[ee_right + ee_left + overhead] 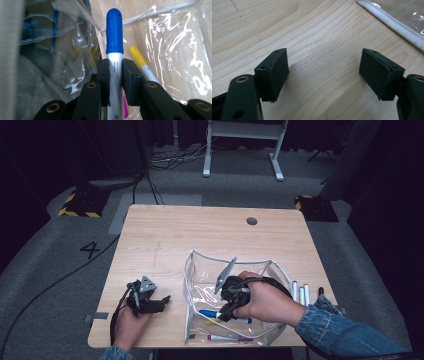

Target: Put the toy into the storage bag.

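Pale wood surface (165, 235) carries a clear plastic pouch (192, 270); from the high view, the right gripper (227, 312) reaches inside it with a blue-capped marker (212, 314), a pink marker (227, 338) lies within, and three markers (300, 292) wait outside, so packing looks roughly half done. Left gripper view: the left gripper (323, 72) is released over bare wood beside the pouch's edge. Right gripper view: jaws clench the blue marker's barrel, a yellow-capped marker (141, 61) beside it.

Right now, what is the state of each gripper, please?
Left gripper: open, holding nothing, jaws wide apart over the bare wooden table.
Right gripper: closed on the blue-capped marker, inside the clear plastic pouch.
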